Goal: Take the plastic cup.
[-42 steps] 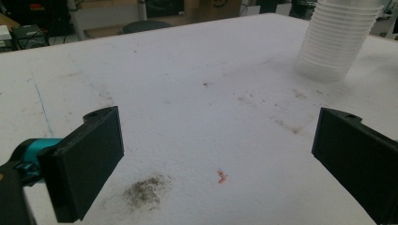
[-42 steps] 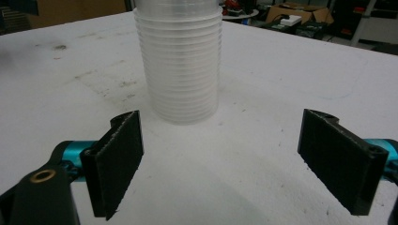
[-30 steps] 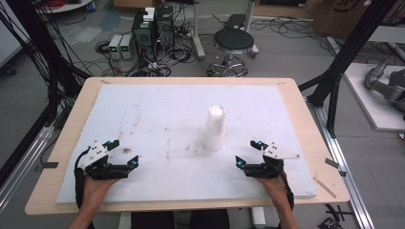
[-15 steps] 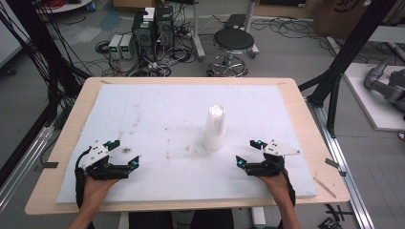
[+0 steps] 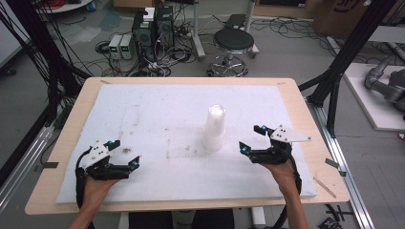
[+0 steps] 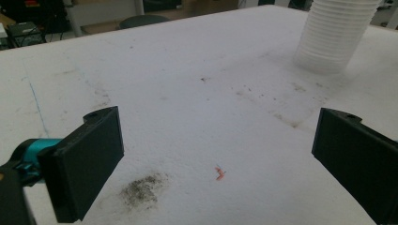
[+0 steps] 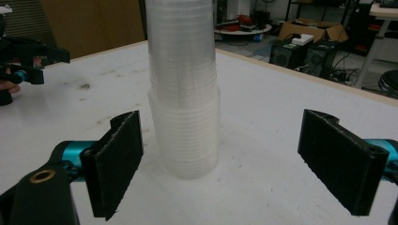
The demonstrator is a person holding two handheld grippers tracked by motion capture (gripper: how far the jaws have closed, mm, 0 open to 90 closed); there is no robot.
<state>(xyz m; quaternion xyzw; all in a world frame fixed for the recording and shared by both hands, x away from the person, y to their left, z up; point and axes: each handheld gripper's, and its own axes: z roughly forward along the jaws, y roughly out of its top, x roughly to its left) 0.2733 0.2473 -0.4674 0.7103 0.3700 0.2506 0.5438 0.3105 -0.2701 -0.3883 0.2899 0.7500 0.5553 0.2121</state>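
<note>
A tall stack of clear plastic cups [image 5: 213, 128] is seen standing upright on the white foam mat [image 5: 157, 114], ahead of the right gripper [image 5: 254, 139] and slightly to its left, near but not touched; in the right gripper view the stack [image 7: 184, 93] rises between and beyond the two black jaws, which are spread wide with nothing held. The left gripper [image 5: 125, 154] is rested well apart from the stack, its jaws likewise spread wide and empty; from it the stack [image 6: 335, 35] lies far ahead and to the right; a dark smudge [image 6: 141, 190] and a small orange scrap [image 6: 219, 174] are found on the mat just ahead of its jaws. The step in hand is judged to be the approach, no grasp having been made; a forward advance of the right gripper is called for, so that the stack is brought between the jaws before they are closed gently, since thin cups may be crushed or tipped.
</note>
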